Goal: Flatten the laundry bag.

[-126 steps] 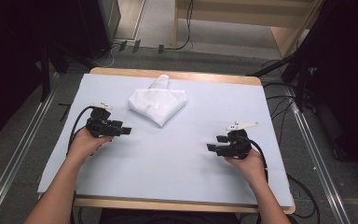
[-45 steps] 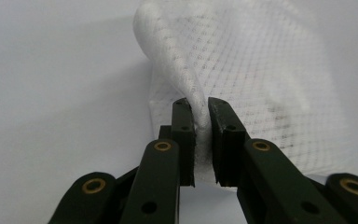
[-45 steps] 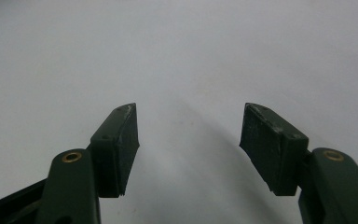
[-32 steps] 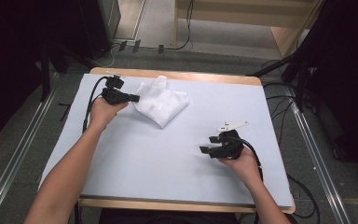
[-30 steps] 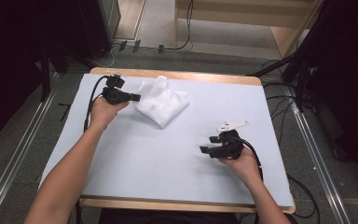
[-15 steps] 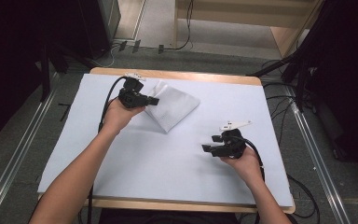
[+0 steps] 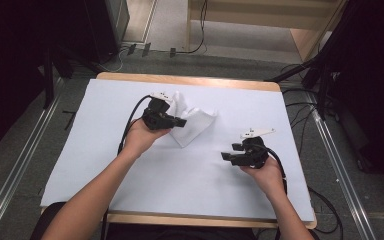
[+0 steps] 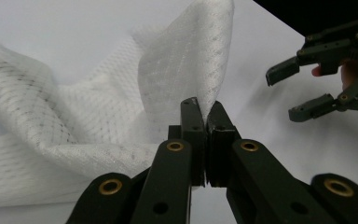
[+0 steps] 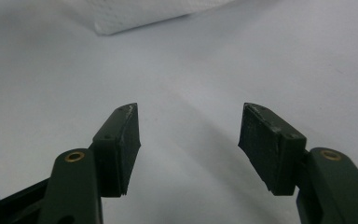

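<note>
Two hands hold black two-jaw grippers above a table, forearms entering from the near edge.

The left gripper [image 7: 179,121] sits toward the table's far edge, left of centre, its jaws pressed together, forearm stretched diagonally forward. The right gripper [image 7: 228,152] hovers nearer the right edge, jaws spread wide apart and pointing left, its hand [image 7: 263,170] cupped beneath, cable trailing behind.
</note>
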Available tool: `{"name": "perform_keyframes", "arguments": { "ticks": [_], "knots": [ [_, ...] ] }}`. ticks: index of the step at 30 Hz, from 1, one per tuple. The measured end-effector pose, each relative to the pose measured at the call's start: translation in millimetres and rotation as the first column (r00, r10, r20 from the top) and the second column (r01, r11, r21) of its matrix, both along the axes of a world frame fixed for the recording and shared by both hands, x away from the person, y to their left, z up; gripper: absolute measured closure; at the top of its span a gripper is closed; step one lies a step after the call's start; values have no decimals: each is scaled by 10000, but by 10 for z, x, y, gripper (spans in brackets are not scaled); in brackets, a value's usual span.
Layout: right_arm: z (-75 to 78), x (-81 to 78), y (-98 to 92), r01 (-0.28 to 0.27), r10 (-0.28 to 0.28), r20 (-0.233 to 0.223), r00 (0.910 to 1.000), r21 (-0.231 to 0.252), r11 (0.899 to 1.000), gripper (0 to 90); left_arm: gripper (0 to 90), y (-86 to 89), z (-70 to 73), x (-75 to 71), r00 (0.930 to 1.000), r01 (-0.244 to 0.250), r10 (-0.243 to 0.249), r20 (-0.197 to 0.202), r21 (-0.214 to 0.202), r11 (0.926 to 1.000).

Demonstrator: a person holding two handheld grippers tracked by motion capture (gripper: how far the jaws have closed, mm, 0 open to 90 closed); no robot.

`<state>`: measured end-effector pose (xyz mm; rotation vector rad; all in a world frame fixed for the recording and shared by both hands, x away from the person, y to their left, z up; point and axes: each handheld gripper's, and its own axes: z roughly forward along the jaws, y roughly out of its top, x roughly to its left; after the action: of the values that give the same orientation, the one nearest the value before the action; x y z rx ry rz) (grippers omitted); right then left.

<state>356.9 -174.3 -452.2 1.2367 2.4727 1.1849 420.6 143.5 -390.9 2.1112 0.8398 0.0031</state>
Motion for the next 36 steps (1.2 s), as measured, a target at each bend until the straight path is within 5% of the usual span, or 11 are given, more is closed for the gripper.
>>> {"name": "perform_keyframes", "arguments": {
  "ticks": [12, 17, 27, 36],
  "knots": [
    [20, 15, -67, 360, -360, 13, 9994, 17, 9993, 431, 883, -245, -303, -219, 9978, 599, -599, -294, -9, 9982],
    [23, 14, -75, 412, -412, -15, 9992, 92, 9991, 447, 814, -279, -359, -255, 9959, 754, -762, -493, -176, 9970],
    [60, 25, -94, 588, -586, -93, 9982, 253, 9979, 490, 520, -180, -94, -290, 9985, 359, -376, -399, -429, 9984],
    [141, 23, -107, 615, -608, -154, 9980, 493, 9969, 600, 504, 37, 65, -247, 9995, 132, -145, -294, -435, 9990]
  ]
}}
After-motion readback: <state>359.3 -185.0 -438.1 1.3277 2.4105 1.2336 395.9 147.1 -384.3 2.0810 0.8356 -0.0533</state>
